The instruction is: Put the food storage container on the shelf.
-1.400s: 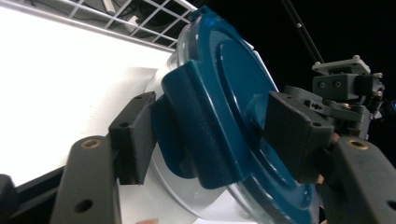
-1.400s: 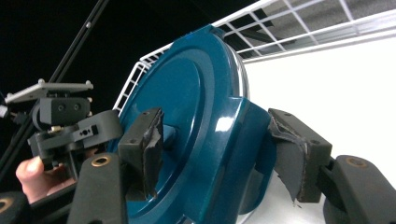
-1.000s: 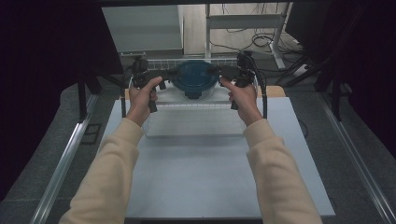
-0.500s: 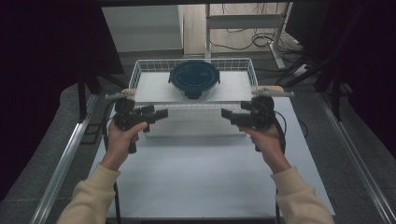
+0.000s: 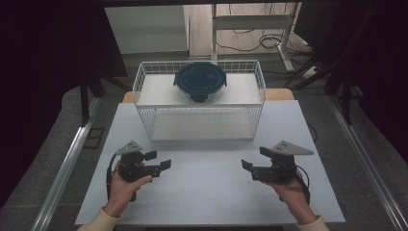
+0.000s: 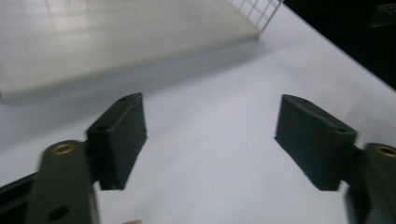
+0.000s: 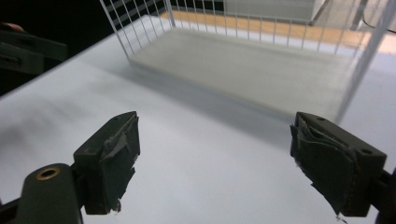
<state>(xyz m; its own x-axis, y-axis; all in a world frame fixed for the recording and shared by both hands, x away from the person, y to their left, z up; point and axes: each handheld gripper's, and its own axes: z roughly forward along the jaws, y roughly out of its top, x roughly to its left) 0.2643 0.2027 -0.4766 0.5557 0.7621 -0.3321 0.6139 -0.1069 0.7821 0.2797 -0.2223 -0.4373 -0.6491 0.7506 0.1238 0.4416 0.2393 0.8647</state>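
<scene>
**Both grippers parted above the near half of the table**

We saw a white table (image 5: 207,202) carrying a white wire basket (image 5: 144,103) toward its far edge, centred between the left and right edges. On the basket's upper shelf, at the middle, sat a round container with a dark blue clip lid (image 5: 198,81); the lower shelf beneath it lay bare.

We found the left gripper (image 5: 161,161) near the table's near-left corner, held in the person's left hand (image 5: 126,185), its jaws spread wide with nothing between them. In the left gripper view the two black jaws stood well apart over bare white table, a corner of the basket at the top edge.

The right gripper (image 5: 254,161) was near the near-right corner, in the right hand (image 5: 293,192), jaws likewise released and gripping nothing. Its own view showed worn pads (image 7: 114,161) on the jaws and the basket's lower shelf ahead. Both grippers were well apart from the basket and pointed inward toward each other.
</scene>
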